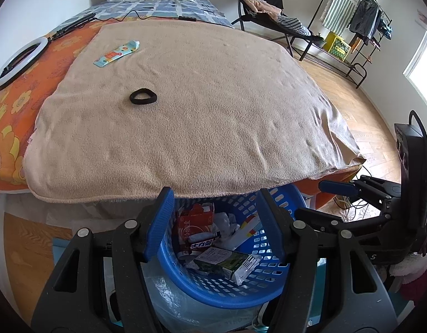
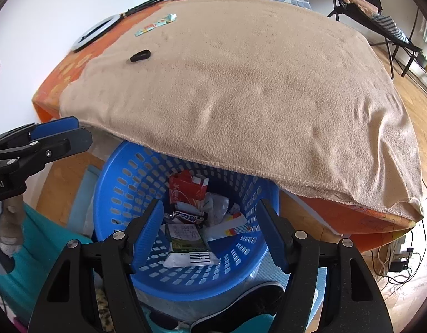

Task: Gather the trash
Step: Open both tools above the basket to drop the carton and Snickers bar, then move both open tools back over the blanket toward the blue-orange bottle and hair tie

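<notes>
blue basket (image 2: 124, 183) of trash below both released claws, left claw (image 1: 214, 222), right claw (image 2: 210, 233)

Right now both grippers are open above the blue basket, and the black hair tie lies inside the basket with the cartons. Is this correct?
Not quite. The black hair tie lies on the beige blanket on the bed, not in the blue basket, as the left wrist view shows. The rest holds: the left gripper and right gripper are open above the basket with the cartons.

Basket (image 2: 124, 183): far rim hidden under blanket (image 2: 241, 83) edge. Carton (image 2: 185, 242): print too small to read. Ring light (image 1: 17, 63): stand cut off behind bed.
</notes>
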A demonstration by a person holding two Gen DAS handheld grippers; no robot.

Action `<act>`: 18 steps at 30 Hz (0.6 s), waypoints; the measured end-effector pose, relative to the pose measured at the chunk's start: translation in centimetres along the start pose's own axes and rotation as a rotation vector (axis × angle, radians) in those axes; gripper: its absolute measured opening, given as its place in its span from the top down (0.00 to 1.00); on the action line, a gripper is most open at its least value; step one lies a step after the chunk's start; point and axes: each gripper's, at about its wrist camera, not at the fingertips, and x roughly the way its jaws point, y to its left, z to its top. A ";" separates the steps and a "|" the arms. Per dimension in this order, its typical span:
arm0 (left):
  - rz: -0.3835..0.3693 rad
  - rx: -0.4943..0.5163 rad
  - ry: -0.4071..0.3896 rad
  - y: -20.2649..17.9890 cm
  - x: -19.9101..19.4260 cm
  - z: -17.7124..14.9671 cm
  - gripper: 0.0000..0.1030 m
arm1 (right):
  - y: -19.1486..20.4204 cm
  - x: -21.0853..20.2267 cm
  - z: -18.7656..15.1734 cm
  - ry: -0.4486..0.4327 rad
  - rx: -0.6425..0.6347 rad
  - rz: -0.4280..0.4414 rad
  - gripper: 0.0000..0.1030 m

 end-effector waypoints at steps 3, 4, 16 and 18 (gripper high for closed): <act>-0.006 0.007 -0.008 0.0 -0.4 0.8 0.39 | 0.1 -0.6 0.7 -0.026 0.003 0.002 0.33; -0.006 0.011 -0.012 0.0 -0.6 1.1 0.39 | 0.2 -0.8 0.9 -0.034 0.000 -0.001 0.33; 0.026 0.026 -0.063 2.8 -1.4 6.6 0.39 | 1.9 -1.6 4.6 -0.143 -0.083 -0.004 0.33; 0.028 0.011 -0.063 3.9 -1.1 7.8 0.39 | 2.4 -1.5 5.2 -0.162 -0.096 0.011 0.33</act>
